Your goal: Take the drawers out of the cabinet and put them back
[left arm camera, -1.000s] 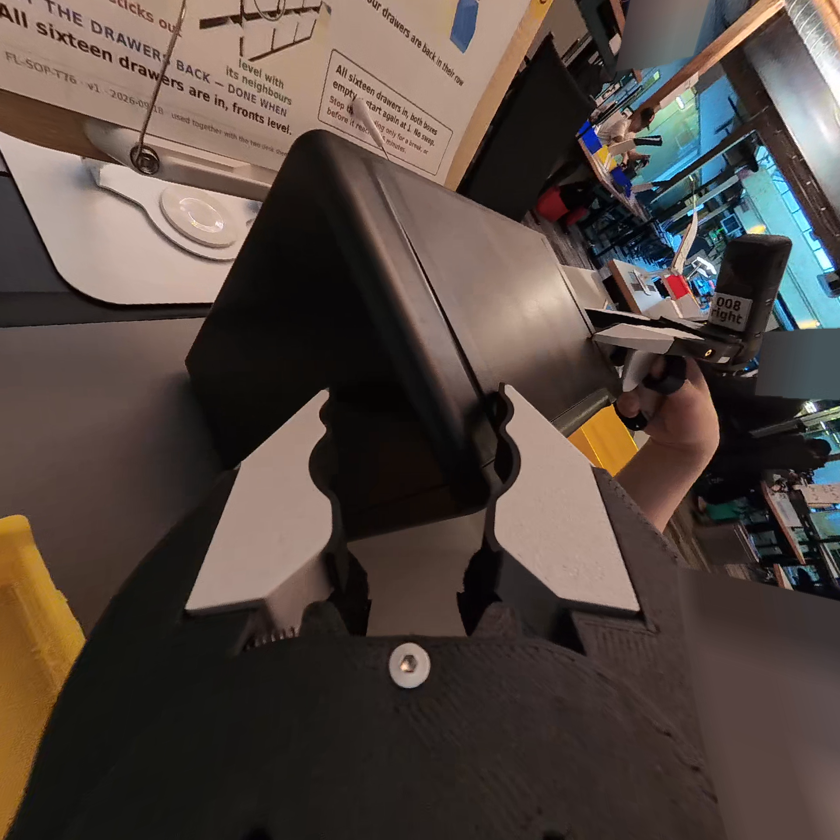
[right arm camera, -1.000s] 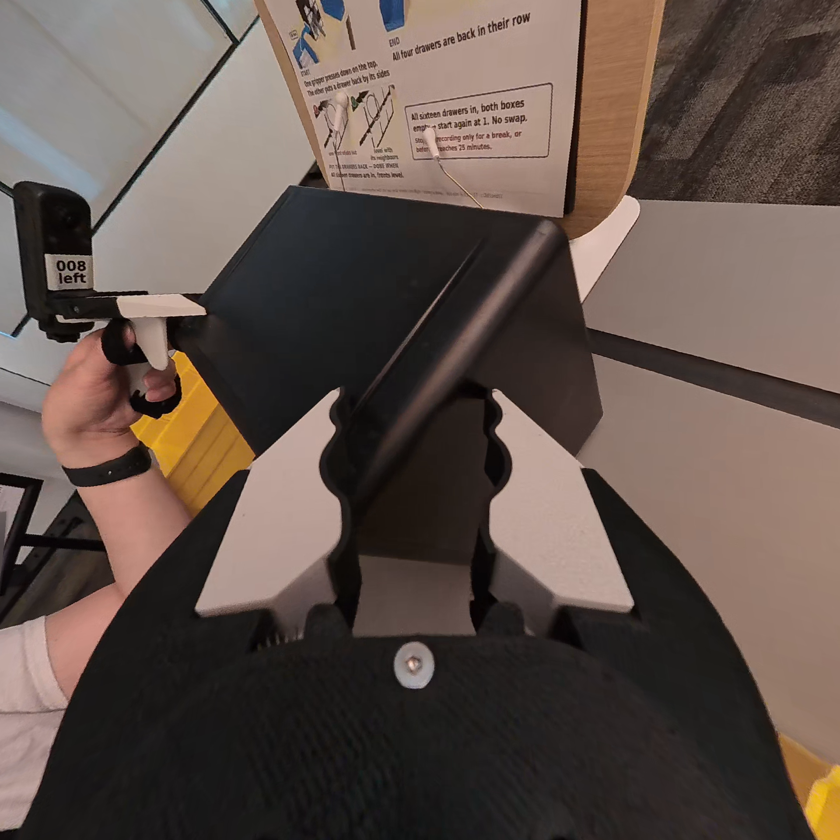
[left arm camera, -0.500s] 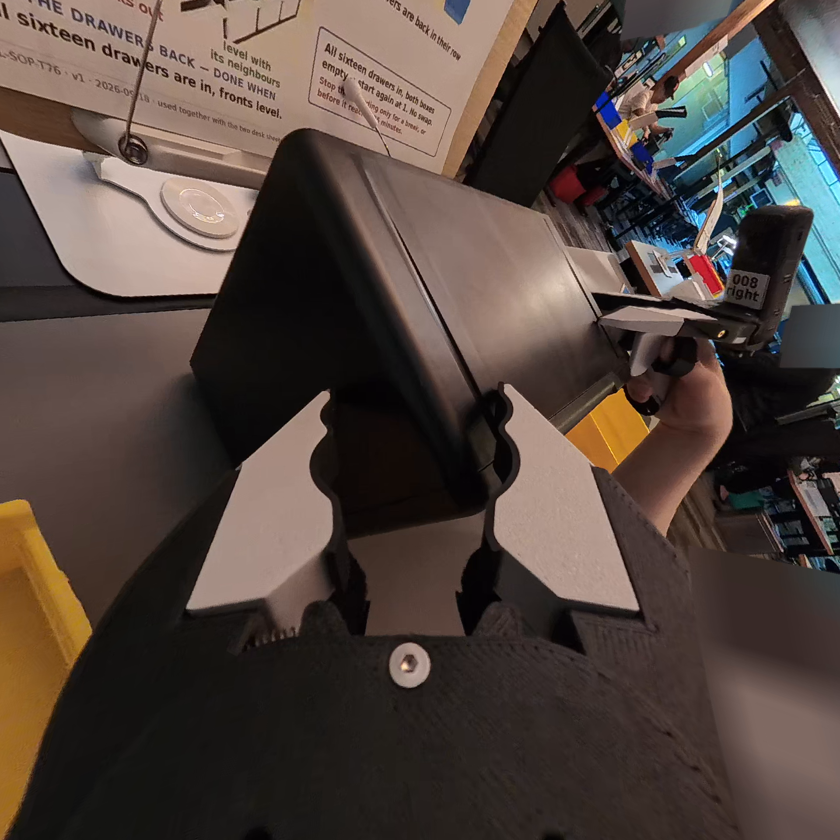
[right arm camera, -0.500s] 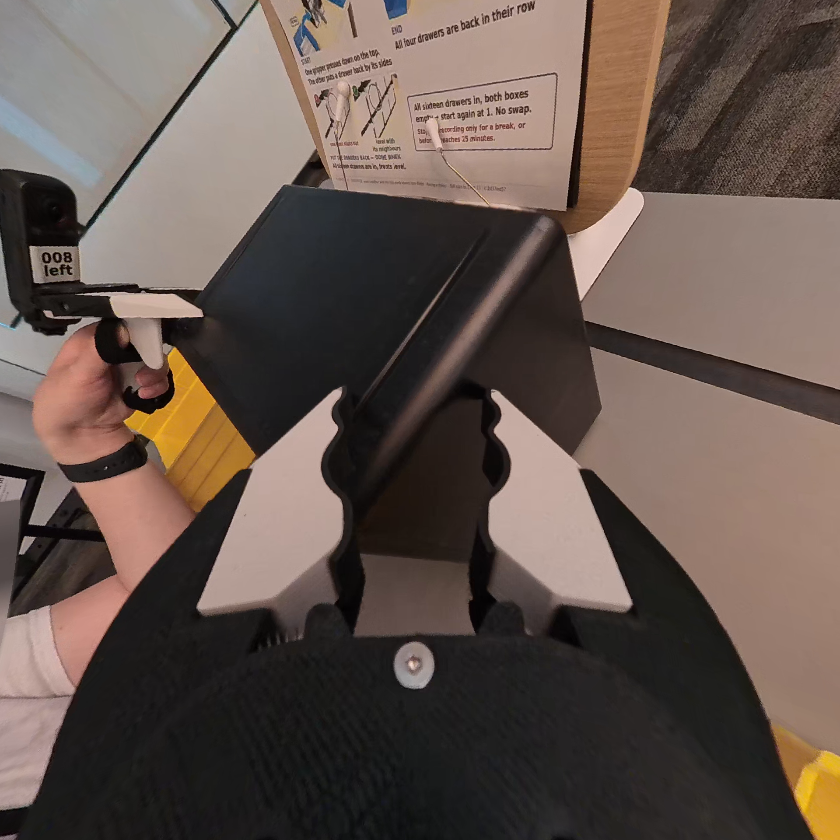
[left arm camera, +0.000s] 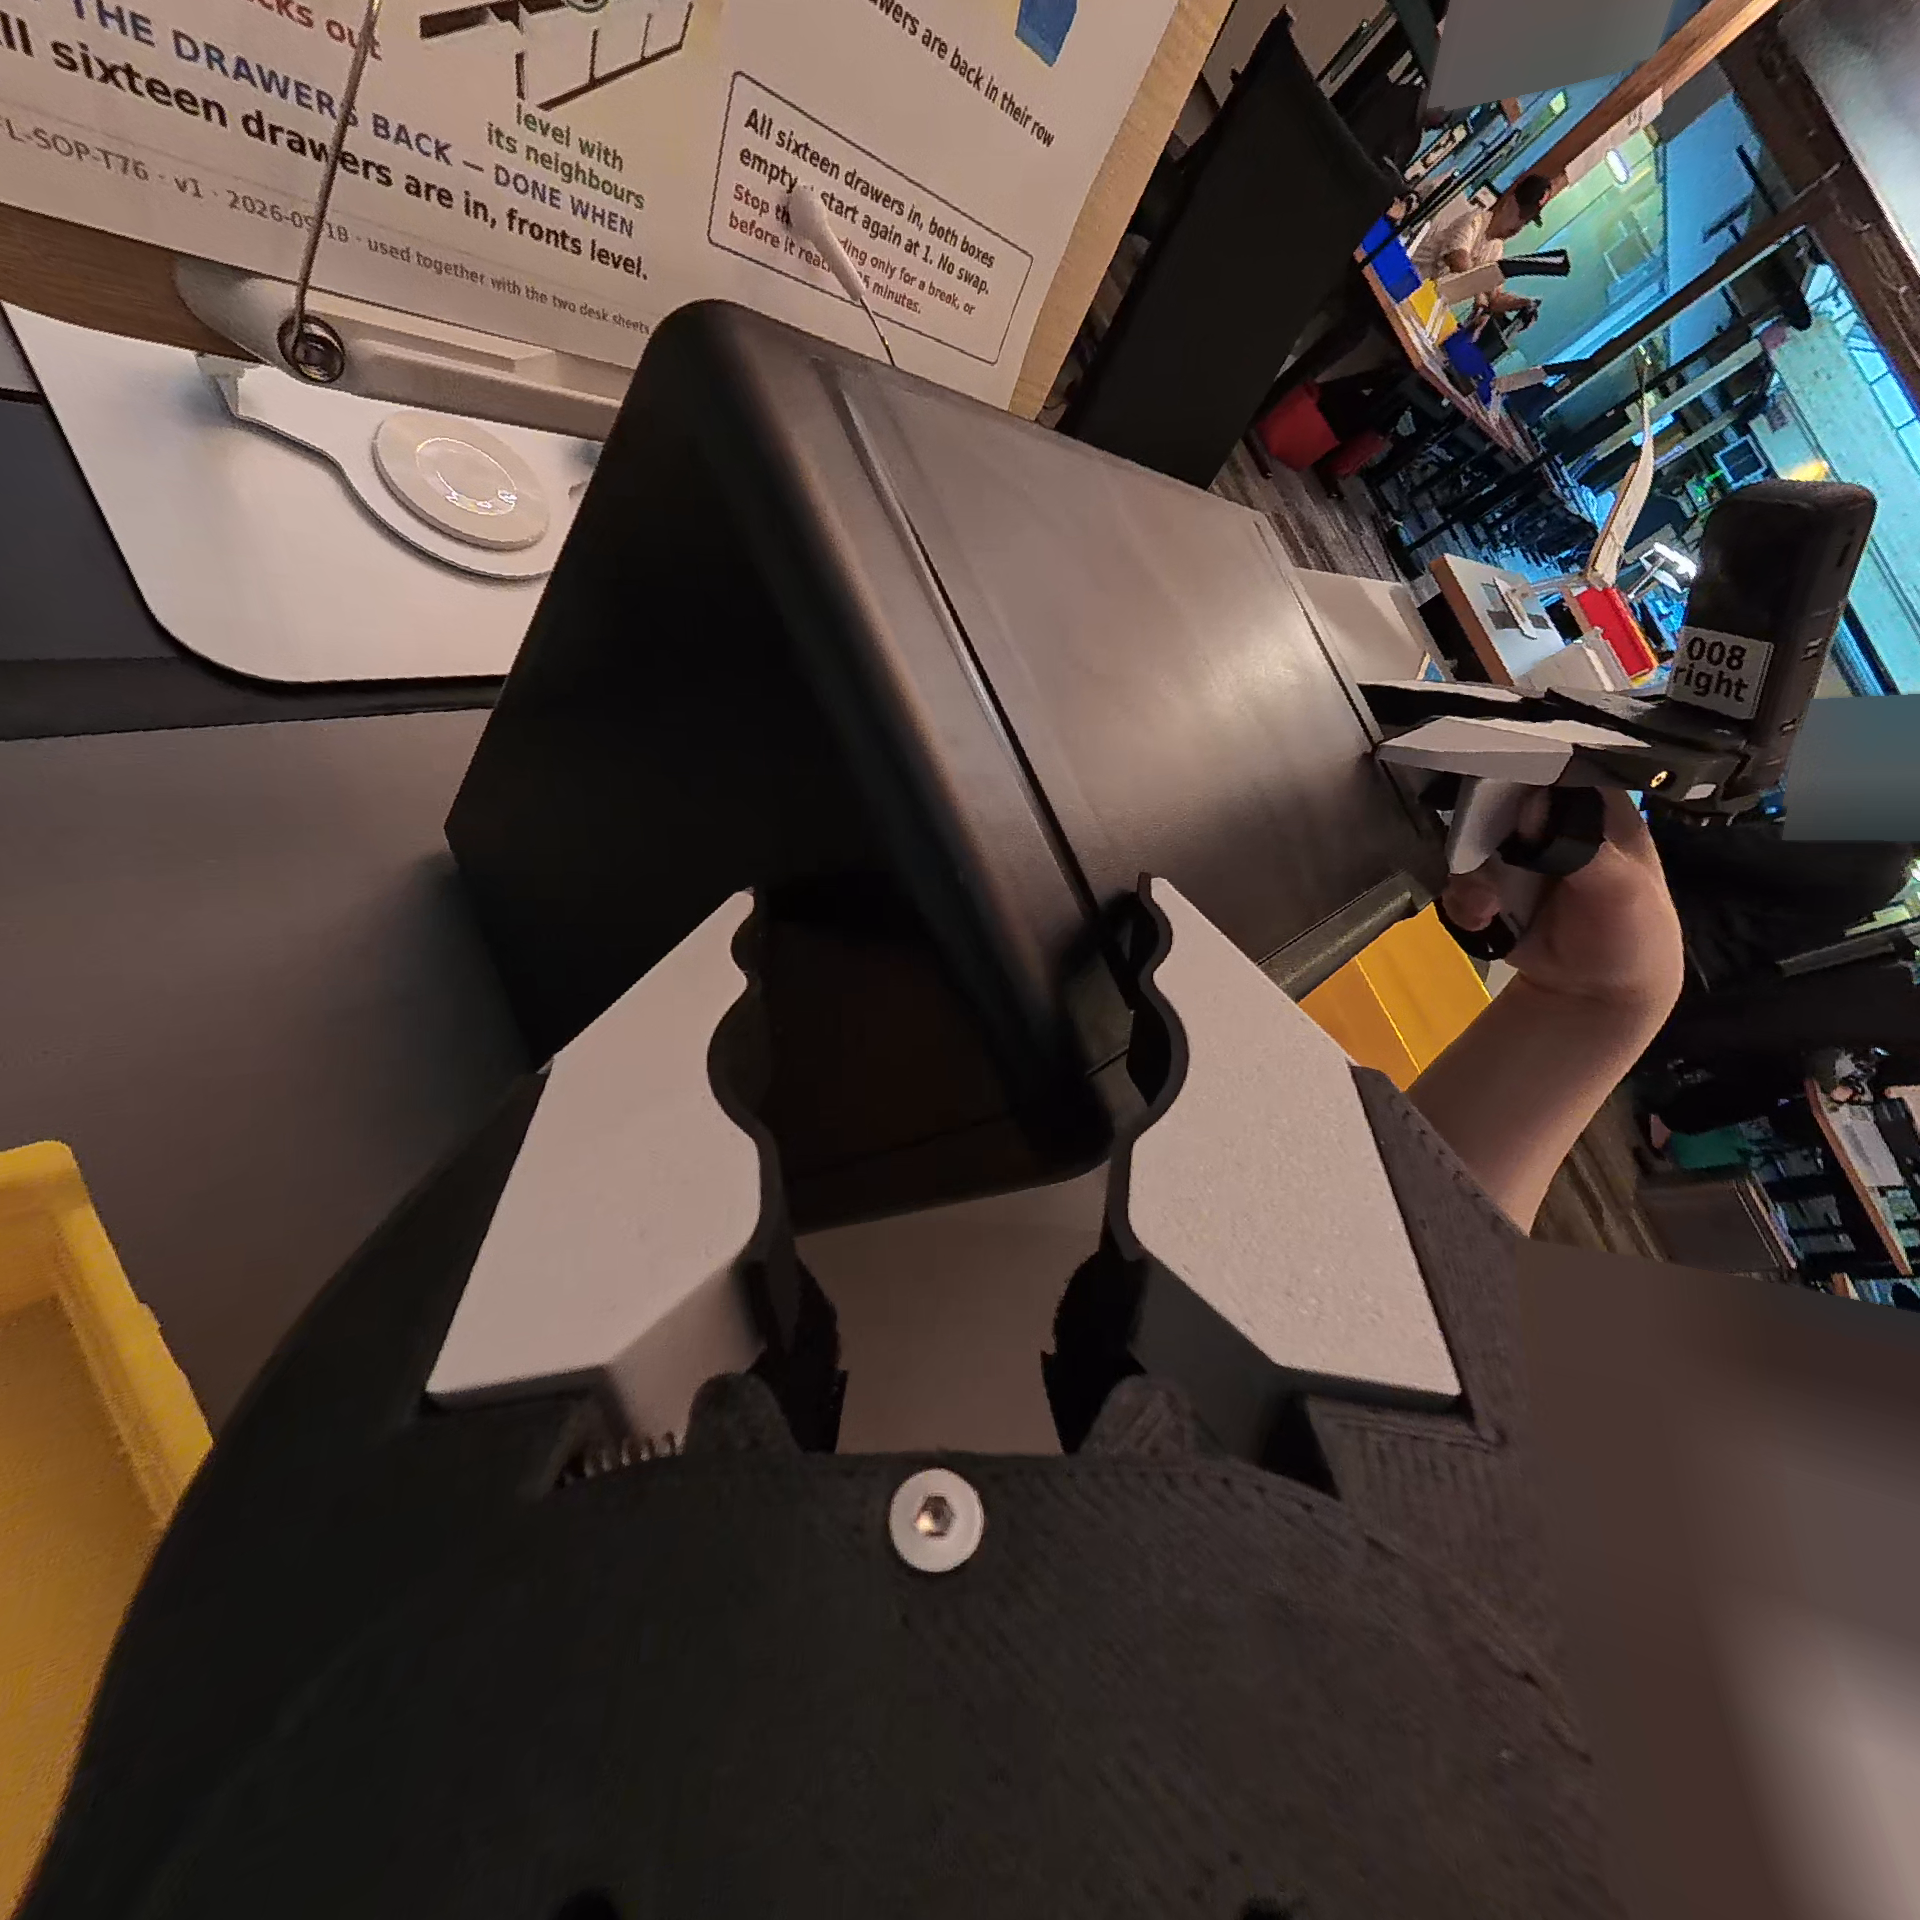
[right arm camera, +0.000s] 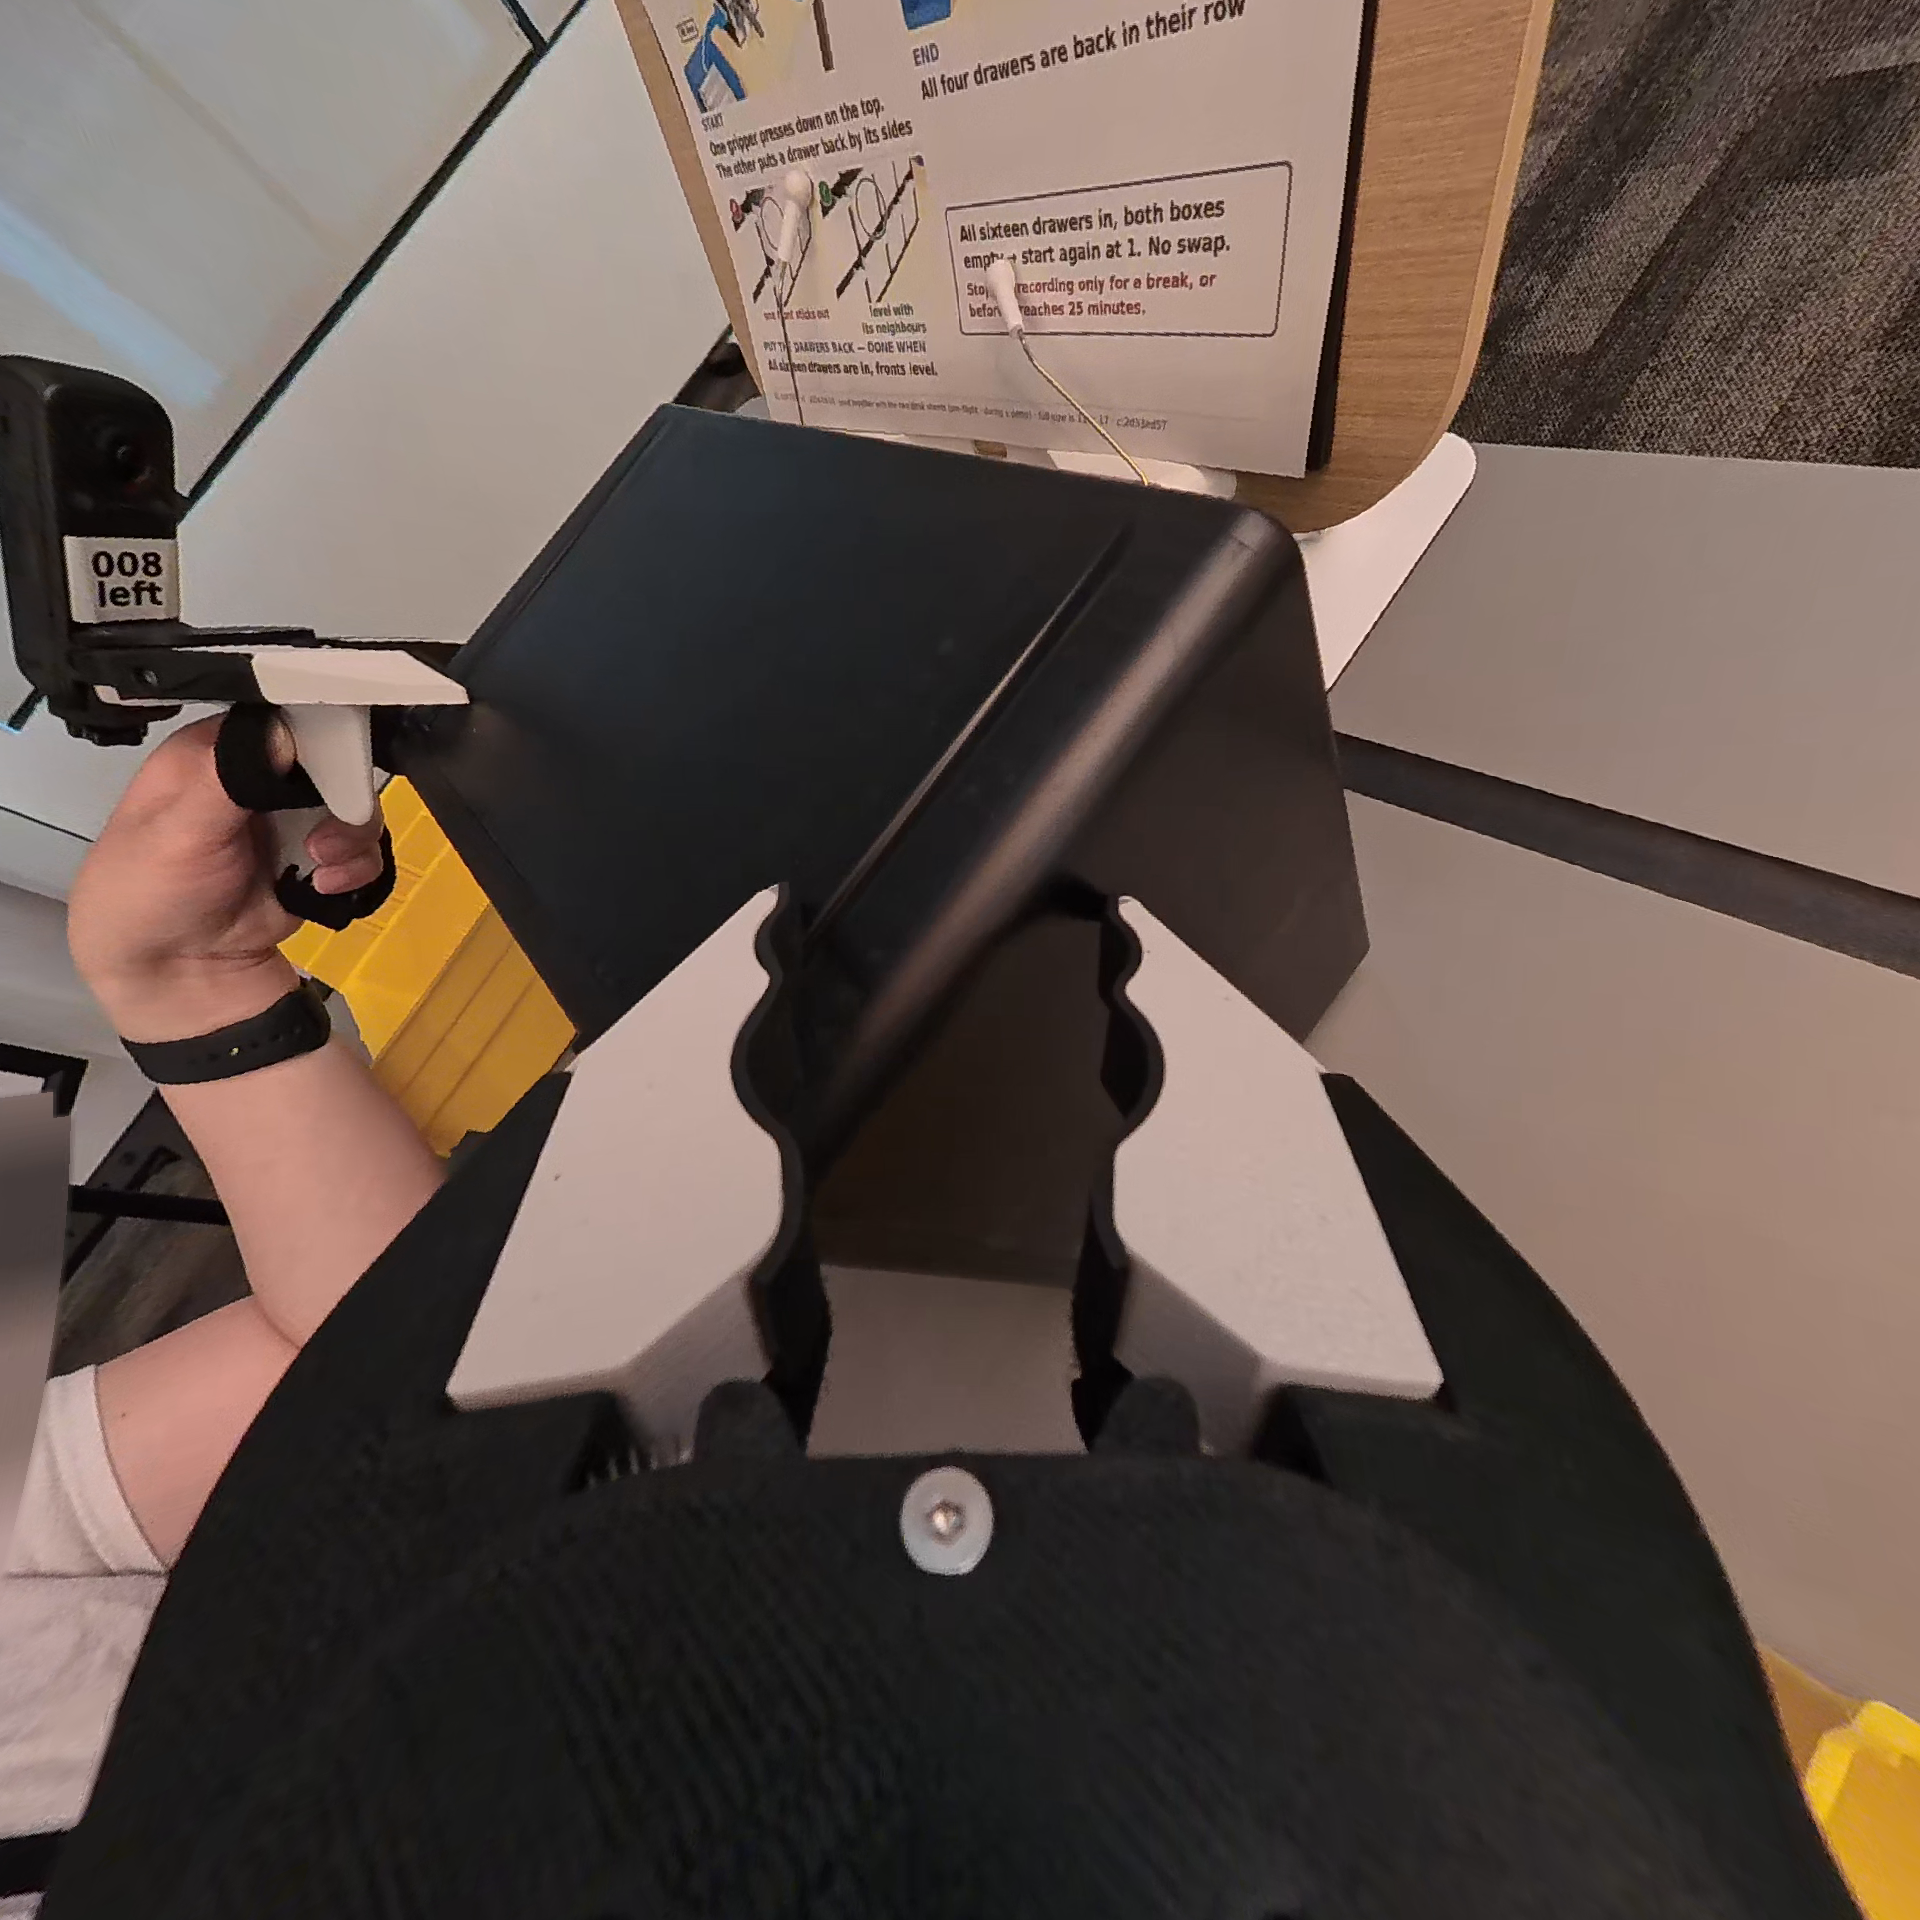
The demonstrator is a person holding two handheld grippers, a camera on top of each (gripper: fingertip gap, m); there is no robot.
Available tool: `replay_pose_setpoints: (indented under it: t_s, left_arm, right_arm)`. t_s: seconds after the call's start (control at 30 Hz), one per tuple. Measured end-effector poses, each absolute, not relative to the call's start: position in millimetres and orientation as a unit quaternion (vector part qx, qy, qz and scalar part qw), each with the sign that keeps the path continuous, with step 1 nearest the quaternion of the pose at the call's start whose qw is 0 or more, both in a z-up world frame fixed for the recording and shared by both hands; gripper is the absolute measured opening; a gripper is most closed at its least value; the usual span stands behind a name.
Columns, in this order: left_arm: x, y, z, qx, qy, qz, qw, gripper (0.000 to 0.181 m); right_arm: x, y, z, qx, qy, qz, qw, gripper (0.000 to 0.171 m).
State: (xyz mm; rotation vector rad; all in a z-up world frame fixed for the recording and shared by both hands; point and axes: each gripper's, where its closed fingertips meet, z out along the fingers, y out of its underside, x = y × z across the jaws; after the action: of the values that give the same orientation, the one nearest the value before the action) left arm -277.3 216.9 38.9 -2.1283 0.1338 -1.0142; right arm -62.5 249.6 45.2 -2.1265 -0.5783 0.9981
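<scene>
The black cabinet (left arm camera: 1122, 644) stands on the grey table, seen from above and behind; its drawer front is hidden. My left gripper (left arm camera: 945, 904) straddles its near top corner, one finger on the side face and one on the top, shut on it. My right gripper (right arm camera: 945, 904) grips the opposite top corner of the cabinet (right arm camera: 779, 675) the same way. Each gripper shows in the other's view at the far end: the right one (left arm camera: 1455, 738) and the left one (right arm camera: 416, 675), each held by a hand. Yellow drawers (right arm camera: 436, 987) show below the cabinet's front edge.
An instruction poster (right arm camera: 1091, 208) on a wooden board stands just behind the cabinet, on a white base (left arm camera: 260, 540). A yellow box (left arm camera: 62, 1455) lies at my left, another yellow one (right arm camera: 1860, 1787) at my right. The grey table (right arm camera: 1610, 1039) runs to the right.
Both grippers keep their hold on the cabinet's corners. The views have shifted only slightly; the cabinet's pose looks nearly the same.
</scene>
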Motion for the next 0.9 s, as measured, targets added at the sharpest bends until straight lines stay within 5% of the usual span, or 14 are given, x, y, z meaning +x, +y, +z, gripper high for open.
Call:
replay_pose_setpoints:
  t_s: [0.1, 0.17, 0.33, 0.4, 0.5, 0.67, 0.9]
  left_arm:
    - [-280, 217, 41, -0.832, 0.062, -0.398, 0.381, 0.066]
    - [-290, 221, 55, -0.818, 0.051, -0.397, 0.413, 0.045]
    - [-300, 196, 151, -0.677, 0.09, -0.402, 0.61, 0.004]
    - [-272, 181, 167, -0.658, 0.148, -0.39, 0.627, 0.0]
    - [-217, 181, 148, -0.69, 0.249, -0.321, 0.598, 0.0]
    - [-179, 190, 100, -0.766, 0.314, -0.21, 0.52, 0.0]
    - [-191, 201, 79, -0.799, 0.31, -0.148, 0.494, 0.0]
  right_arm:
    - [-60, 248, 49, -0.817, -0.235, 0.376, 0.368, 0.056]
    - [-51, 244, 65, -0.804, -0.234, 0.352, 0.419, 0.058]
    - [-39, 198, 152, -0.625, -0.274, 0.228, 0.695, 0.055]
    - [-54, 161, 148, -0.534, -0.34, 0.132, 0.762, 0.044]
    - [-71, 137, 83, -0.531, -0.413, -0.013, 0.74, 0.026]
    - [-79, 122, 14, -0.586, -0.375, 0.041, 0.717, 0.008]
    - [-83, 147, -49, -0.566, -0.474, -0.142, 0.659, 0.025]
